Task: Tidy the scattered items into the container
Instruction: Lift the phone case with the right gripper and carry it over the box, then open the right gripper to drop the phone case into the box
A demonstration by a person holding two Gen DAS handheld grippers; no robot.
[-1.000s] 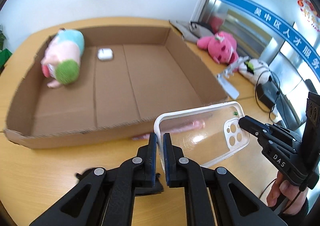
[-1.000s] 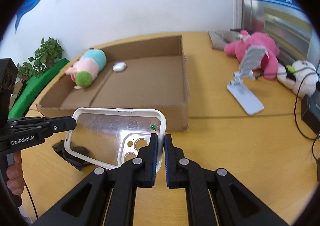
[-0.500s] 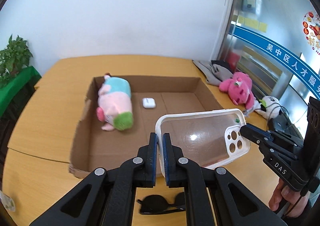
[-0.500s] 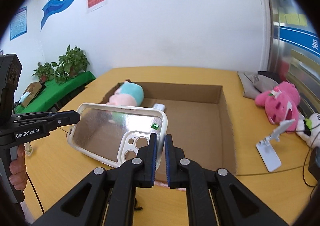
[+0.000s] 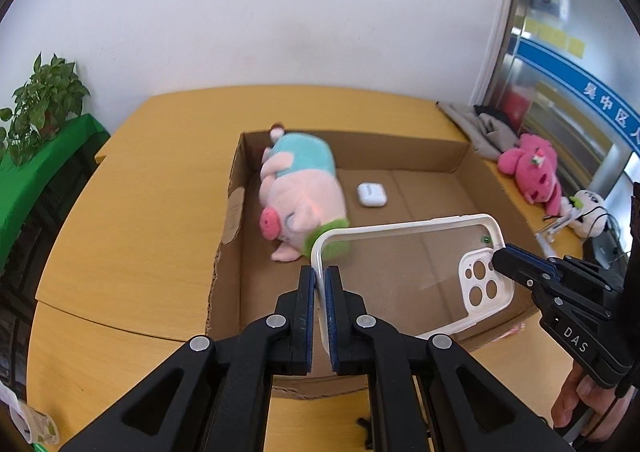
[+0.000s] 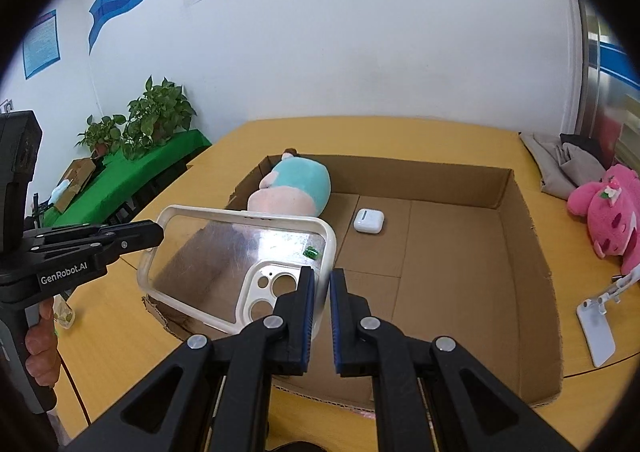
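- Two hand-held grippers carry one clear phone case (image 5: pixel 404 276) between them: the left hand-held gripper (image 5: pixel 321 316) is clamped on the case's short plain edge, and the right hand-held gripper (image 6: pixel 325 316) is clamped on the edge at the camera-cutout end.
- The case, white-rimmed, hangs over the near part of the cardboard box (image 6: pixel 532 236), above its floor and touching nothing else.
- Inside the box, a plush pig (image 5: pixel 304 196) in pink and teal lies along the left wall.
- A white earbud case (image 6: pixel 368 221) rests on the box floor just right of the pig, near the far wall.
- The box sits on the table (image 5: pixel 140 212).
- Right of the box, on the table, lie a pink plush toy (image 6: pixel 608 208) and a white phone stand (image 6: pixel 600 316).
- Beyond the box's far right corner lies a grey cloth (image 6: pixel 560 160).
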